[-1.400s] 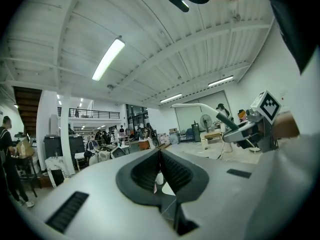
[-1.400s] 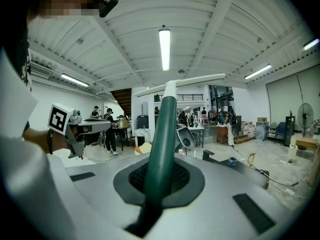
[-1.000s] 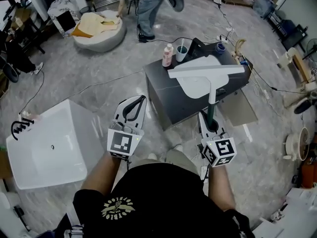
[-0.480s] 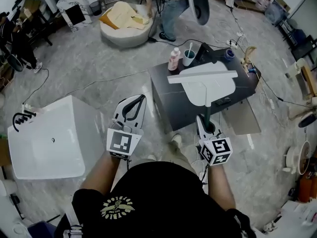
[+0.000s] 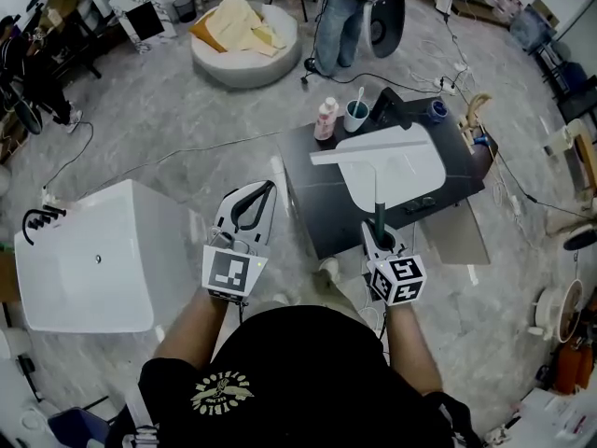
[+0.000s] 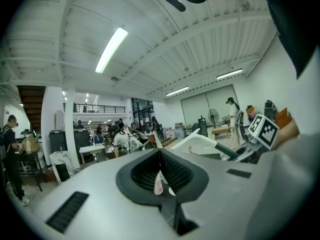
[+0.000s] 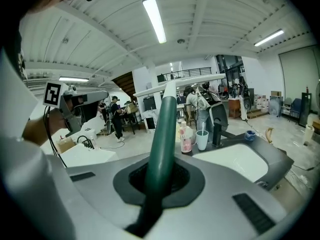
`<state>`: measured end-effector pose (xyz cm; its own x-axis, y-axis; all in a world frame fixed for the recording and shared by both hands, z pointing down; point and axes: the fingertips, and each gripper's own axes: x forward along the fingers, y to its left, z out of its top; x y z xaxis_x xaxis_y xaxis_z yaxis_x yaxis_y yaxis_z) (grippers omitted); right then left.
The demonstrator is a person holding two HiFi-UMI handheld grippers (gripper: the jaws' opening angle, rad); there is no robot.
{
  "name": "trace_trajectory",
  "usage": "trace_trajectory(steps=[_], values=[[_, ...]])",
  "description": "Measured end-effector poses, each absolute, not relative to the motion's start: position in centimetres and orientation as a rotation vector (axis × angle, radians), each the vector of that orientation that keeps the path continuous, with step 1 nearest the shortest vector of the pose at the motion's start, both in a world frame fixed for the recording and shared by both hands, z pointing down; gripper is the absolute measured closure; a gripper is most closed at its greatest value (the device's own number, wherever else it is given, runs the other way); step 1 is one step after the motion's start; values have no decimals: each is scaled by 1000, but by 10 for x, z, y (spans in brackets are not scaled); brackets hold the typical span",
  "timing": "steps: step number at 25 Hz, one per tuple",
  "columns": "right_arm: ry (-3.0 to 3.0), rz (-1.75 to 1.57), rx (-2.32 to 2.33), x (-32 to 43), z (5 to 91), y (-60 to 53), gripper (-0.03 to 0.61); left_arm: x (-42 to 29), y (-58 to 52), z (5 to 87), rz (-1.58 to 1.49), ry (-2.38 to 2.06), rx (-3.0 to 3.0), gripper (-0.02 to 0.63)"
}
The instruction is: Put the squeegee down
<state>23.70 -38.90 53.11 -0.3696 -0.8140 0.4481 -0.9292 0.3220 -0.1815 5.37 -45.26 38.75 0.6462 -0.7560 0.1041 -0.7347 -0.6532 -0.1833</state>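
At lower left of centre, the left gripper [image 5: 259,192] has its jaws together on nothing. To its right, the right gripper [image 5: 378,234] is clamped on the squeegee [image 5: 374,168] by its green handle, with the blade raised over the white basin [image 5: 424,168] of the dark counter [image 5: 322,203]. It is not yet put down, so lowering and release appear to remain.

My left gripper [image 6: 160,153] faces out across a big hall, its jaws closed tip to tip with nothing gripped between them. Just beyond it to the right is the squeegee [image 6: 200,140], white blade toward the middle and dark handle running into my right gripper [image 6: 243,153], which carries a marker cube. A strip light [image 6: 111,49] runs overhead, and people stand among tables far off.
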Motion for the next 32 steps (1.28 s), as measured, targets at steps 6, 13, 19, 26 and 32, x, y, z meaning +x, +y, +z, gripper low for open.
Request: trace_trajectory(steps=[6, 13, 19, 26, 32], values=[[-2296, 684, 1533, 248, 561, -408, 551, 68, -472, 398, -281, 1266, -2748, 591], [-2265, 763, 1479, 256, 600, -425, 551, 75, -487, 406, -266, 1302, -2742, 591], [-2230, 805, 1403, 252, 640, -437, 551, 72, -496, 416, -293, 1348, -2737, 591], [-2185, 871, 1323, 245, 683, -440, 551, 70, -501, 425, -327, 1379, -2736, 591], [-2153, 953, 1257, 236, 719, -443, 551, 66, -505, 429, -343, 1406, -2734, 591]])
